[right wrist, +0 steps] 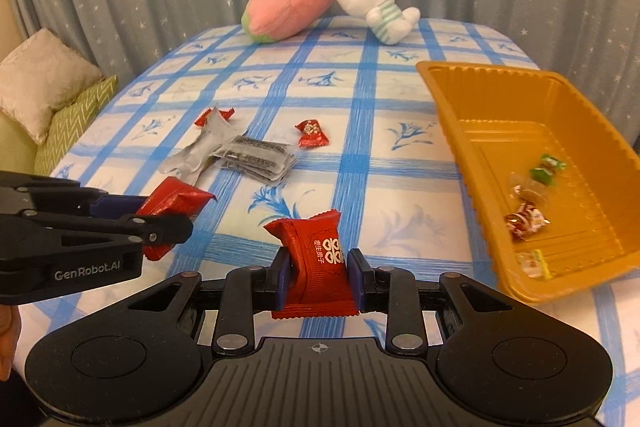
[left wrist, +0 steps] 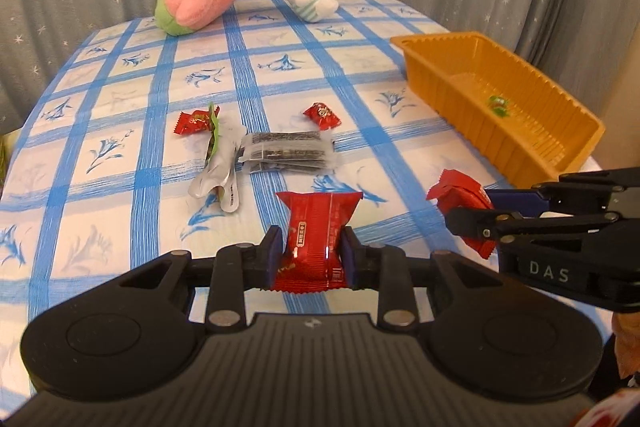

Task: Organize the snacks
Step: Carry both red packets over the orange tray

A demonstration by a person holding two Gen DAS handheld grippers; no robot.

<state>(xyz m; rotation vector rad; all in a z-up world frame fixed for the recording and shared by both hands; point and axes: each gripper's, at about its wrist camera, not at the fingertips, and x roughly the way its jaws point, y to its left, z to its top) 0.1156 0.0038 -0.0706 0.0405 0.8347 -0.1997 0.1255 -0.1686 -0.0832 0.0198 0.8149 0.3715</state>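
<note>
Two grippers, two red packets: the left gripper (left wrist: 308,255) clenches one red packet (left wrist: 316,239) above the checked cloth (left wrist: 280,67), the right gripper (right wrist: 318,275) grasps another (right wrist: 320,259). Two small red candies (right wrist: 312,134) (left wrist: 194,121), a stack of dark sachets (right wrist: 256,157) and a silver wrapper (right wrist: 200,151) lie loose. Four wrapped sweets (right wrist: 526,221) sit in one orange tray (right wrist: 500,99). Two plush toys (right wrist: 376,1) lean together behind.

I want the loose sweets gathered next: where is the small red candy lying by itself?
In both wrist views the small red candy lies mid-table on the checked cloth, just right of the dark sachets and left of the orange tray.
</note>
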